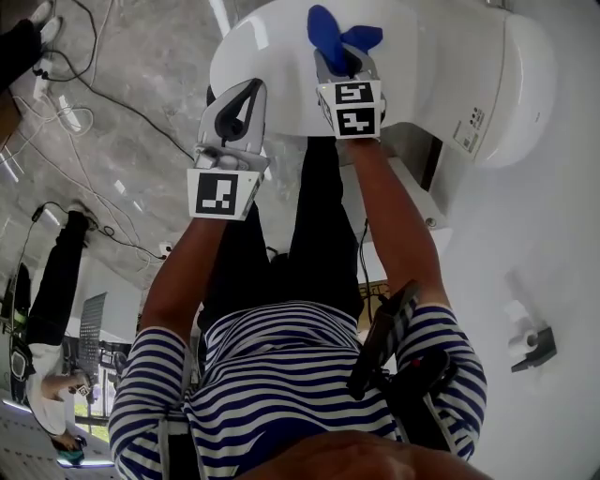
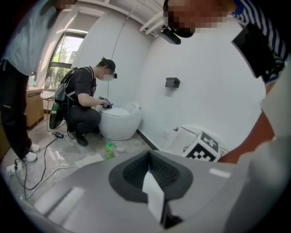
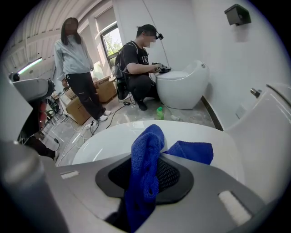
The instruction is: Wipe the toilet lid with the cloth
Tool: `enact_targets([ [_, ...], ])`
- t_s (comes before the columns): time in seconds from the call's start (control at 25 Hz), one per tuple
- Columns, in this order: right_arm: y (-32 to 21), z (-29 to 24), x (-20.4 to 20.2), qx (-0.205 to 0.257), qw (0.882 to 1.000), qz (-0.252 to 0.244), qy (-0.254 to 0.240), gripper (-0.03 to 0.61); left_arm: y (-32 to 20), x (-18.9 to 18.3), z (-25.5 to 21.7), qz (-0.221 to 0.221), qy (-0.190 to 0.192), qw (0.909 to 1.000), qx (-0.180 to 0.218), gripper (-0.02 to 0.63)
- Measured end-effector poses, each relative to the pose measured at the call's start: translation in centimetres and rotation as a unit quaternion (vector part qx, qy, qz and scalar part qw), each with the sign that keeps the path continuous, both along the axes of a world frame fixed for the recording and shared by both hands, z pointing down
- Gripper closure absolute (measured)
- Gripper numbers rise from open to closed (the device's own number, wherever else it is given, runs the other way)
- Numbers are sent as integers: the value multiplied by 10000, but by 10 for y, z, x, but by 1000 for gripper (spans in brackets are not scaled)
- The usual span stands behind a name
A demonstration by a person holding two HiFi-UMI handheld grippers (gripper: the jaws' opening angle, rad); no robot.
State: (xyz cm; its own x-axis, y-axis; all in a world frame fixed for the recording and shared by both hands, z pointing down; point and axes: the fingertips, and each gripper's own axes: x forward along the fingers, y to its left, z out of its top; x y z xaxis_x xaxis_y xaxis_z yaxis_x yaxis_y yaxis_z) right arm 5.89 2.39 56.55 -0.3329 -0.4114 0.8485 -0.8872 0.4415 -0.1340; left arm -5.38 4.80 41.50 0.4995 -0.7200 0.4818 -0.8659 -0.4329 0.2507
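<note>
Marble-floored bathroom; the white toilet lid (image 1: 272,47) sits closed. Over it the right tool (image 1: 343,60) clamps the blue cloth (image 1: 326,28); the left tool (image 1: 248,94) is closed, empty. Wiping seems about to begin: lower, then sweep.

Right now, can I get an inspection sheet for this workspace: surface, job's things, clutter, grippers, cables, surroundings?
Surface: white toilet lid, down; the cloth's free end seems to rest on it.
Job's things: blue cloth, bunched, held in the right gripper.
Clutter: green bottle on the floor; cardboard boxes further off.
Grippers: right gripper shut on the cloth, over the lid; left gripper shut, empty, near the lid's edge.
Cables: cables loose across the floor.
Surroundings: second toilet with a crouching person; a standing person.
</note>
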Motion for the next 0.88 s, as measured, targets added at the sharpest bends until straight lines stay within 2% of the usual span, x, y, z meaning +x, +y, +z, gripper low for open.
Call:
enact_targets([
  [0.56,14,6,-135,-118,9974,-680,-188,460,14,-104,4,-509,-51,9987,-38,611],
  [0.88,26,13,-197,-165,9943,-996,-351,460,23,-142,8,-684,-86,9976,-65,611],
])
